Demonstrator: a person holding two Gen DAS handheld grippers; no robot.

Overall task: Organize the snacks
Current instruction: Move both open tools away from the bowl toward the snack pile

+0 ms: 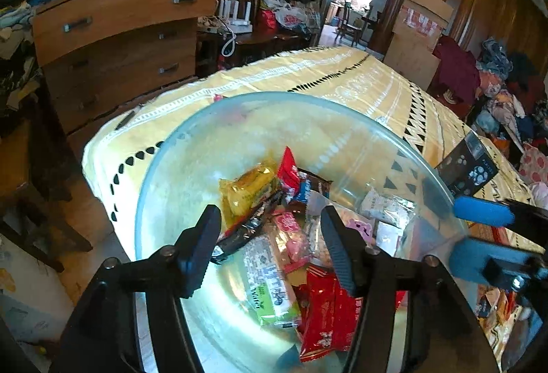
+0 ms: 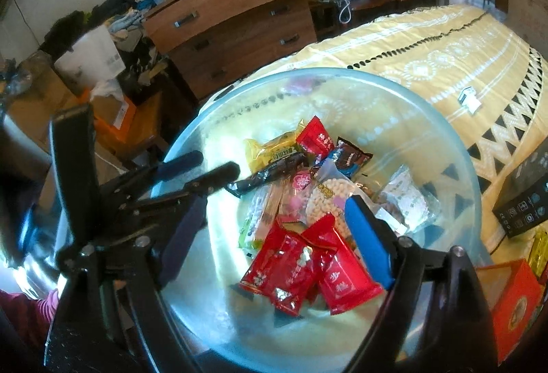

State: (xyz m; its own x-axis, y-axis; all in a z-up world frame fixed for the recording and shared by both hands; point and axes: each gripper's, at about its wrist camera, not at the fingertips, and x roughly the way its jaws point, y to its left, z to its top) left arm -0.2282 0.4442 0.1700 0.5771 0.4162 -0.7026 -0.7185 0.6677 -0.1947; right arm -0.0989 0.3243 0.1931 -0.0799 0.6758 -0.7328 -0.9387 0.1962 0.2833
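- My left gripper [image 1: 270, 249] hangs over the clear bowl [image 1: 164, 188], jaws apart, nothing pinched.
- Bowl's full of snacks: yellow packet [image 1: 251, 188], red packet [image 1: 325, 311], green-edged one [image 1: 270, 287].
- Blue-padded right gripper [image 1: 479, 236] at the bowl's right rim.

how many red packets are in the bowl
3: two side by side at the bowl's near edge, one at the far side. Others may be buried.

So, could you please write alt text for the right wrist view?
A clear glass bowl on a yellow patterned cloth holds wrapped snacks, red packets nearest. The open right gripper hangs over them, with the left gripper beside it.
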